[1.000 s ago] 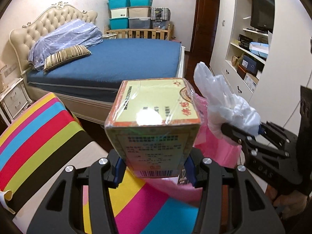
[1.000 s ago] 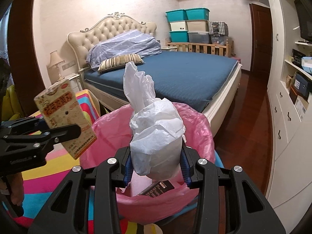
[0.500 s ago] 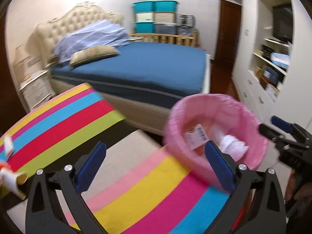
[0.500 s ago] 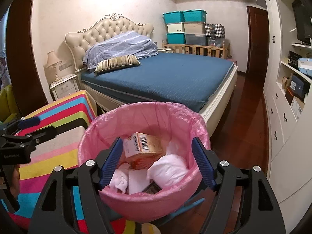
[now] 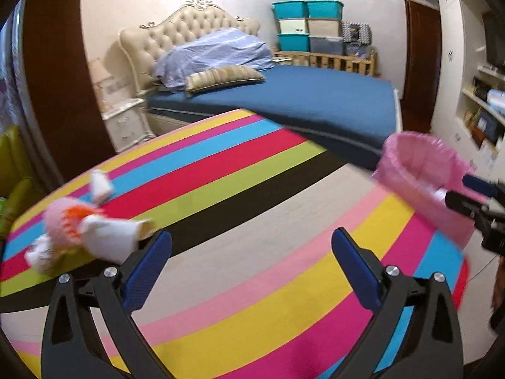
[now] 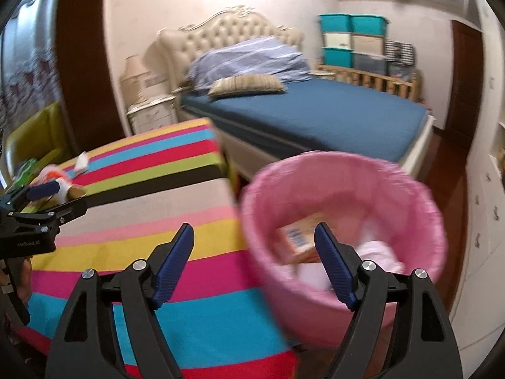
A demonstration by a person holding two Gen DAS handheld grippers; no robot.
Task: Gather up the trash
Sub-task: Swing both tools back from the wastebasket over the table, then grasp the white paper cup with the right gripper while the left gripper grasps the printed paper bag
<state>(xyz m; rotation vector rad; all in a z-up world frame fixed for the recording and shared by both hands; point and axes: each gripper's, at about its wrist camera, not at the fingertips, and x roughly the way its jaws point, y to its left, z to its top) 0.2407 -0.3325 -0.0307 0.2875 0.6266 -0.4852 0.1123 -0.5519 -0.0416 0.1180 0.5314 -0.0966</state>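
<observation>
My left gripper stands wide open and empty over the striped tablecloth. Left of its fingers lies a blurred heap of crumpled paper and a pink-orange wrapper. A white tissue lies a little farther back. My right gripper has its jaws opening with nothing held. It hangs at the near left rim of the pink-lined bin. Inside the bin lie a yellow-orange carton and a white bag. The bin also shows at the right of the left wrist view.
A blue bed fills the room behind the table and bin. A white nightstand and a green seat stand to the left. White shelving lines the right wall, with dark wood floor beside it.
Both grippers opened. The carton left my left gripper and the white bag left my right; both lie in the bin. Both views swung left, the left one towards the heap.
</observation>
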